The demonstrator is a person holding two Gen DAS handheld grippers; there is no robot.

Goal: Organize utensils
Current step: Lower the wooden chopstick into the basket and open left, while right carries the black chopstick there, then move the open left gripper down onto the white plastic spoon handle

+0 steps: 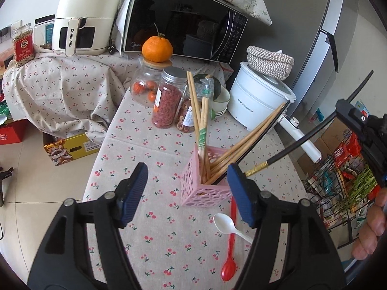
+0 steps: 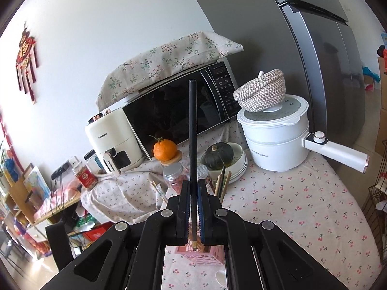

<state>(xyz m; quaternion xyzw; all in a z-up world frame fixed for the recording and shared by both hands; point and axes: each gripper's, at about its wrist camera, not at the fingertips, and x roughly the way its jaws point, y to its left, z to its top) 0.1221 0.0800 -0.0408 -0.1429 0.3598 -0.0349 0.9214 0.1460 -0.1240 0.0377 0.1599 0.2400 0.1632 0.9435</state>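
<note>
The left gripper point(image 1: 187, 188) stands wide apart and holds nothing, just before the pink holder point(image 1: 203, 188) full of wooden chopsticks point(image 1: 200, 120). The right gripper point(image 2: 192, 188) is pressed together on one black chopstick point(image 2: 192, 125), which stands upright. A white spoon point(image 1: 223, 222) and a red spoon point(image 1: 231, 239) lie on the cherry tablecloth point(image 1: 154, 229). The air fryer point(image 1: 84, 14) reads "CHANGHONG".

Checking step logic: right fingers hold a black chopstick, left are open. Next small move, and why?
Probably lower the black chopstick into the pink holder, since the right gripper clamps it above there. The left gripper is open and empty.
</note>
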